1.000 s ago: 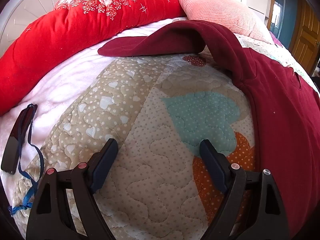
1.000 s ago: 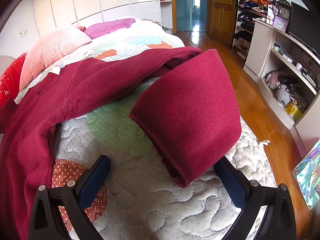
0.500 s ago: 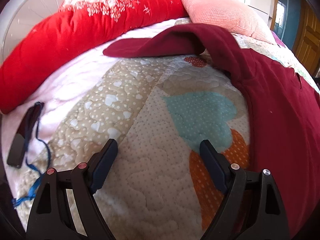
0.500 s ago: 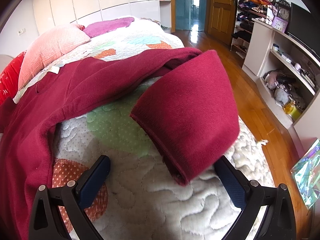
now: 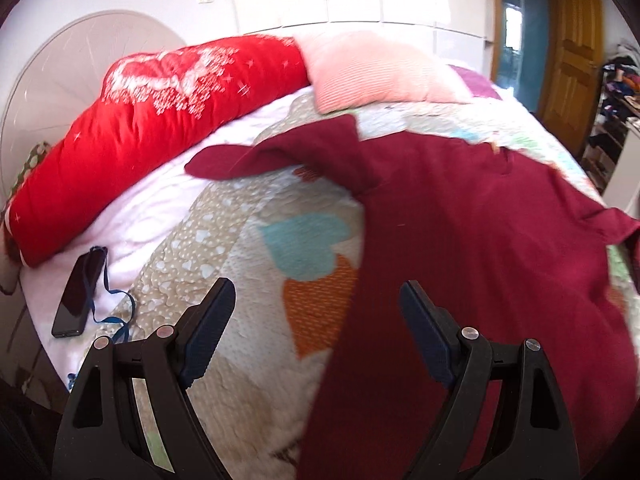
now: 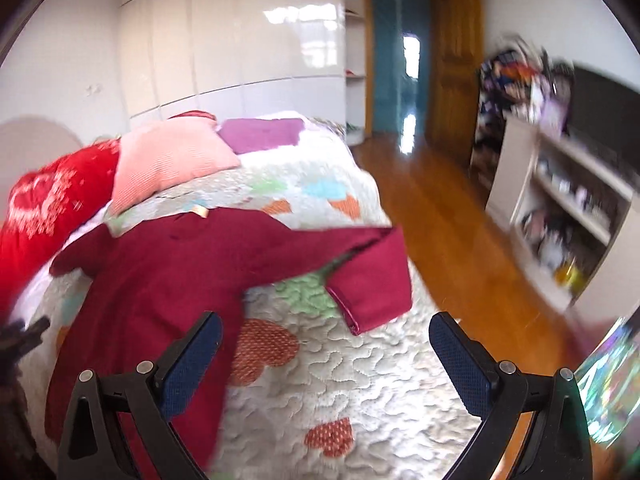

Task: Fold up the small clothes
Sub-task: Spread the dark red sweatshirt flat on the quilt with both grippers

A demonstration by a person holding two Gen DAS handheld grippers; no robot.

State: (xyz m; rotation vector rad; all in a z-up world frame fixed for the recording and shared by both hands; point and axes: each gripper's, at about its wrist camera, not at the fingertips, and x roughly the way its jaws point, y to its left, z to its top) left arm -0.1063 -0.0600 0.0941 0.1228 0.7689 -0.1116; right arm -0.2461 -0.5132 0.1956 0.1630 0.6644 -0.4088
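Both raised above the bed, left gripper (image 5: 316, 312) and right gripper (image 6: 326, 346) with jaws spread wide and empty, dark red sweater (image 6: 160, 280) lying flat on the heart-patterned quilt (image 6: 340, 380) below.

Red bolster (image 5: 160, 120), pink pillow (image 5: 380, 68), phone (image 5: 78, 294), patchwork quilt (image 5: 248, 240)

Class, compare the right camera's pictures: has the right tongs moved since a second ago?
Yes. The right tongs have pulled back and up from the dark red garment's sleeve cuff, which now looks smaller and farther off.
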